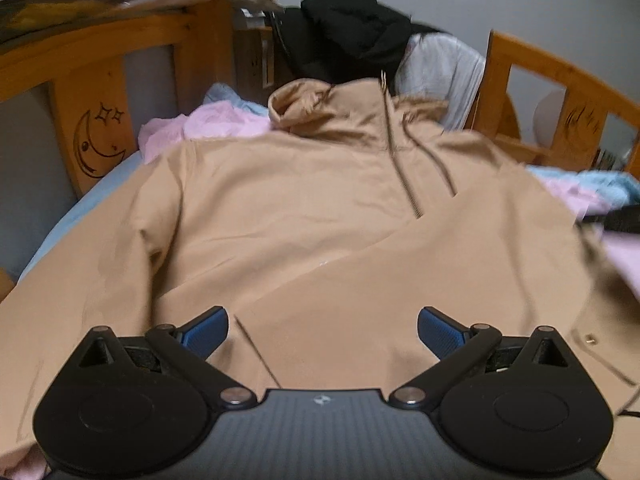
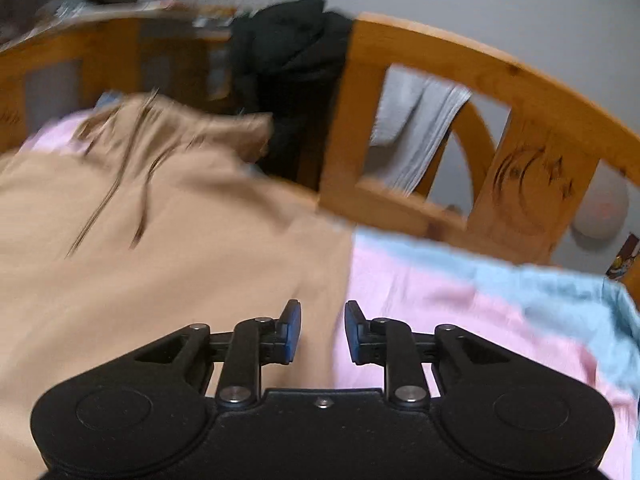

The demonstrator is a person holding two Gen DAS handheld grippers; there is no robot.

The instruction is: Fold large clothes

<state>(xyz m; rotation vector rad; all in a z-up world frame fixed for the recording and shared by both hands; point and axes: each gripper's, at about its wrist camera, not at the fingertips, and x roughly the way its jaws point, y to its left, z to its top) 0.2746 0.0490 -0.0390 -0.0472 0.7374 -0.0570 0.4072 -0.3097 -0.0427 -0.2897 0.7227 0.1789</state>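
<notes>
The tan hoodie (image 1: 304, 216) is lying flat, front up, on the bed w/ pink-and-blue bedding (image 2: 460, 304), long axis running straight away from both tools, hood at the far end by the wooden bed rail (image 2: 440, 80). Left tool (image 1: 323, 330) is hovering wide open over the near hem, roughly mid-body. Right tool (image 2: 322, 330) is sitting half open, gripping nothing, right over the hoodie's right side edge, so it's prob the nearer one for that side

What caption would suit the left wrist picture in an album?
Open left gripper poised over a tan hooded sweatshirt spread flat on a wooden-railed bed.
</notes>
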